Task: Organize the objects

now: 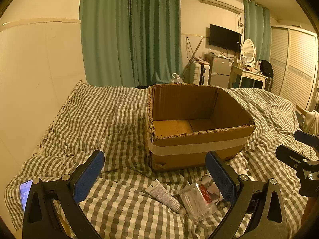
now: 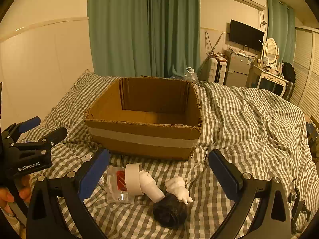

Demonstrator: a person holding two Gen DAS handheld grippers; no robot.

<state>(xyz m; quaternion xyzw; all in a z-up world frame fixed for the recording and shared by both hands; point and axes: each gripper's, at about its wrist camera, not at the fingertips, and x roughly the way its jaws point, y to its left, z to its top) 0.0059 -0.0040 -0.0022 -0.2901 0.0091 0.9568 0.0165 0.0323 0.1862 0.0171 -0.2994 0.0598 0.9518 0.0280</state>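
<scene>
An open, empty cardboard box (image 1: 199,139) with a pale tape band sits on the checked bedspread; it also shows in the right wrist view (image 2: 143,133). My left gripper (image 1: 155,177) is open and empty, just before a white tube (image 1: 165,197) and a clear plastic box of cotton swabs (image 1: 197,201). My right gripper (image 2: 159,171) is open and empty, over a roll of white tape (image 2: 132,179), a white bottle (image 2: 151,187), a small white figurine (image 2: 178,188), a black roll (image 2: 169,213) and the clear plastic box (image 2: 117,187).
A phone (image 1: 26,193) lies at the bed's left edge. The right gripper's body shows at the left view's right edge (image 1: 299,159); the left gripper's body (image 2: 30,151) shows in the right view. Green curtains, a fridge and a dresser stand beyond the bed.
</scene>
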